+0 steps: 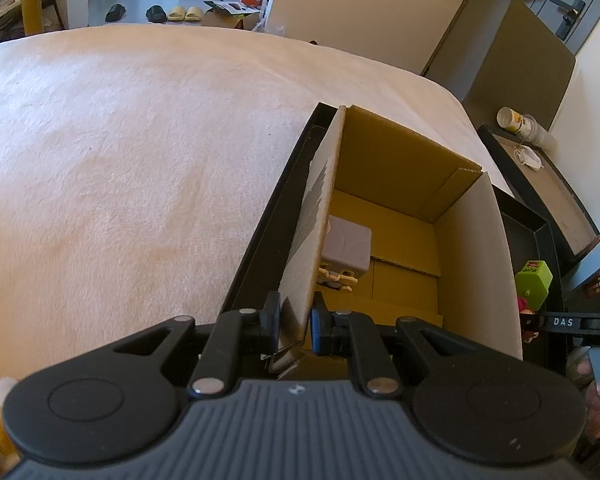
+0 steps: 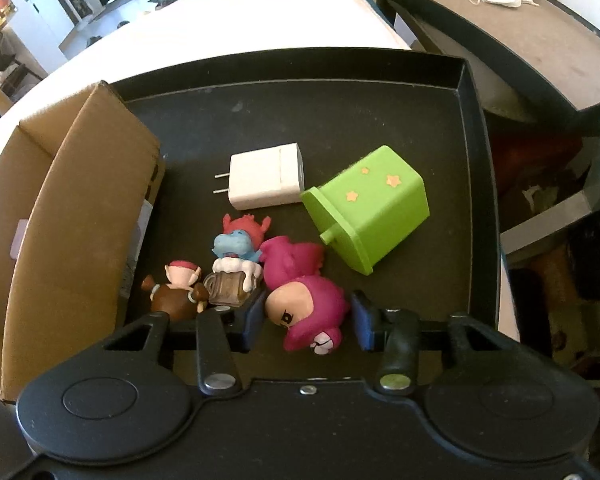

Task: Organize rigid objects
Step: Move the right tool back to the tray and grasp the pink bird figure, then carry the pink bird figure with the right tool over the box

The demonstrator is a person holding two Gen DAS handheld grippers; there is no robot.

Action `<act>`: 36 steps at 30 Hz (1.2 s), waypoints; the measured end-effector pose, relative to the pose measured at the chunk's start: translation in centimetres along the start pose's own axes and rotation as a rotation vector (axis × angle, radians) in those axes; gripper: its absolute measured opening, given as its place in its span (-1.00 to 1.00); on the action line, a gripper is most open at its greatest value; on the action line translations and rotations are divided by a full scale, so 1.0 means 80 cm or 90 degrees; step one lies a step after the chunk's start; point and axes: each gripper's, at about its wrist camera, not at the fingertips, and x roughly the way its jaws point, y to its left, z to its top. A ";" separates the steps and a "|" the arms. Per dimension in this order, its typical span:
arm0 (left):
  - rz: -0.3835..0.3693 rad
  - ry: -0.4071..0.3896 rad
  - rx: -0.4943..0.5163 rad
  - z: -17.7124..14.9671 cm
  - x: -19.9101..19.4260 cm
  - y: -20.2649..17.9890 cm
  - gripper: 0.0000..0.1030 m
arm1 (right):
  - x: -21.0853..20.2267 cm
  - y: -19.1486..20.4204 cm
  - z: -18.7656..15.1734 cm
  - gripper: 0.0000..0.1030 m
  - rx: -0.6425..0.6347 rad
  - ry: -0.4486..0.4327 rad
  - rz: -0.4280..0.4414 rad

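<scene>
Partway through sorting: left gripper (image 1: 296, 326) is clenched on the near-left wall of the cardboard box (image 1: 476, 248), steadying it in the black tray (image 2: 476, 184) on the bed (image 1: 140, 160). One lilac block figure (image 1: 346, 250) already lies inside the box. Right gripper (image 2: 306, 320) is released, its fingers straddling the pink figure (image 2: 300, 300) without closing. Still loose in the tray: white charger (image 2: 266, 176), green cube (image 2: 374, 208), blue figure with mug (image 2: 238, 264), brown figure (image 2: 178, 292).

Green star-spotted box (image 2: 370, 208), magenta figurine (image 2: 304, 300)
</scene>
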 end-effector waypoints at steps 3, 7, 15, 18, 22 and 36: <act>0.001 0.001 0.001 0.000 0.000 -0.001 -0.74 | -0.007 0.000 -0.003 -0.14 0.005 -0.003 0.008; -0.001 0.002 -0.003 0.000 0.000 0.001 -0.74 | -0.022 0.001 -0.004 -0.14 0.011 -0.011 0.017; 0.000 0.002 -0.001 0.000 0.001 0.000 -0.74 | -0.054 0.019 0.002 -0.14 -0.021 -0.049 0.020; -0.001 0.002 -0.004 0.000 0.001 0.001 -0.74 | -0.059 0.029 0.005 -0.14 -0.044 -0.058 0.012; 0.000 0.001 -0.002 -0.001 0.000 0.000 -0.74 | -0.063 0.037 0.011 -0.14 -0.058 -0.059 0.011; -0.004 0.003 -0.004 -0.002 -0.001 0.002 -0.74 | -0.088 0.076 0.040 -0.14 -0.106 -0.082 0.006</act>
